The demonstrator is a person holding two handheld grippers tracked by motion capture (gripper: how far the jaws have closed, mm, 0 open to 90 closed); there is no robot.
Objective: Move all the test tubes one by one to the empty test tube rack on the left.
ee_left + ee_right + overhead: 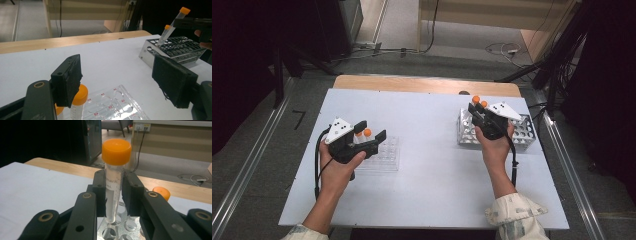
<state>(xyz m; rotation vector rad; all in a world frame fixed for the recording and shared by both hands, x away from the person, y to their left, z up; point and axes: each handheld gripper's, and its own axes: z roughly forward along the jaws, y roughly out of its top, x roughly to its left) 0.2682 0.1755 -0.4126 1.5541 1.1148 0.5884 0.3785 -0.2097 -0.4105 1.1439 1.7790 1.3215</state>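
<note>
Right gripper view is showing the right gripper (115, 197) clamping an orange-capped tube (115, 177) just over the metal rack (117, 230), so the transfer is looking only partly done. Two capped tubes (79, 101) are already standing in the clear rack (117, 105), where the left gripper (120, 82) is waiting, jaws apart and empty. Another tube (165, 33) is leaning in the metal rack alongside; white table (432, 170) between the racks is lying unobstructed.

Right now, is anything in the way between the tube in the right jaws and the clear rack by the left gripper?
Nothing visible: bare white table lies between the tube and the clear rack.
</note>
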